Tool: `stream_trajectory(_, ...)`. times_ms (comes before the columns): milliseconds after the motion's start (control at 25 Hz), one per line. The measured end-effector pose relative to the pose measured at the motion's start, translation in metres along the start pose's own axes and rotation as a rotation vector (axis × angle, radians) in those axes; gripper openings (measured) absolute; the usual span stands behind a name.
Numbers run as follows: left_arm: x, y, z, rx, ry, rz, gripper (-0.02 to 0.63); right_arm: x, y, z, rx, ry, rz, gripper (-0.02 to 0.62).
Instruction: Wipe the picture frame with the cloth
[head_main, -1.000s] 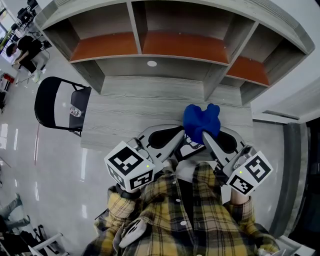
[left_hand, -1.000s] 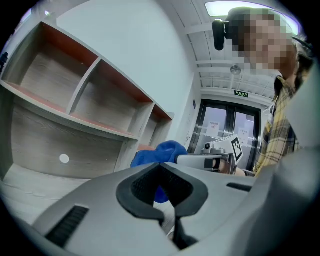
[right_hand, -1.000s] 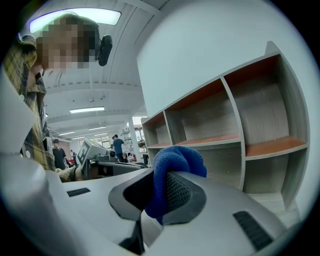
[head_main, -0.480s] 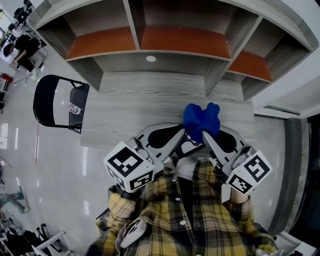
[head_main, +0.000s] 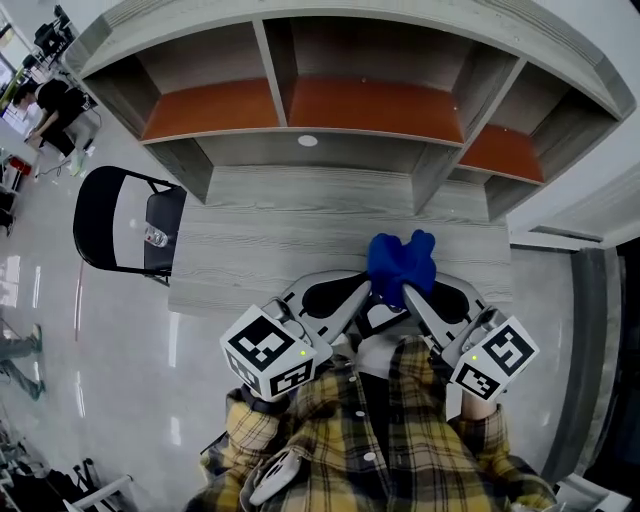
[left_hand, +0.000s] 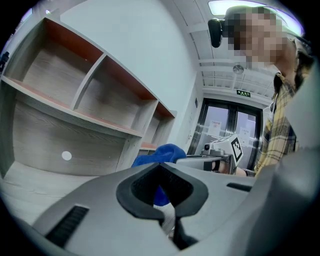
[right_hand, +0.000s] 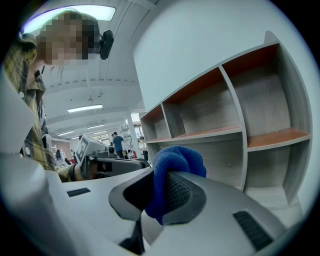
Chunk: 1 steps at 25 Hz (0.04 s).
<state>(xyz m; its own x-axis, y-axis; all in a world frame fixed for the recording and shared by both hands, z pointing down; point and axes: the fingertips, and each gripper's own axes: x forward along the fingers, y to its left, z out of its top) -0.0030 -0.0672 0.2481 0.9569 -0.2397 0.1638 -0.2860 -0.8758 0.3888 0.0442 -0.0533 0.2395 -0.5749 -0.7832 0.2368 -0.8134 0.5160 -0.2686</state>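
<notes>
head view, near to far: left gripper (head_main: 364, 289) clenched with nothing discernible inside, right gripper (head_main: 409, 291) clamped on the blue cloth (head_main: 400, 261), both raised over the desk's (head_main: 290, 232) near edge toward its right corner; picture frame not made out in any view; bare shelf unit (head_main: 300, 104) along the far edge. handling note: probably locate the frame first, then lead with the cloth's free fold, pinch kept firm. against a second ago: grip and poses unchanged, view shifted slightly.
</notes>
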Motion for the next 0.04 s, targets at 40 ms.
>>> stream_trajectory(40, -0.0002, -0.0009, -0.0019, -0.007, 0.0, 0.001, 0.005, -0.0008, 0.0002, -0.0016, 0.003, 0.007, 0.001, 0.052)
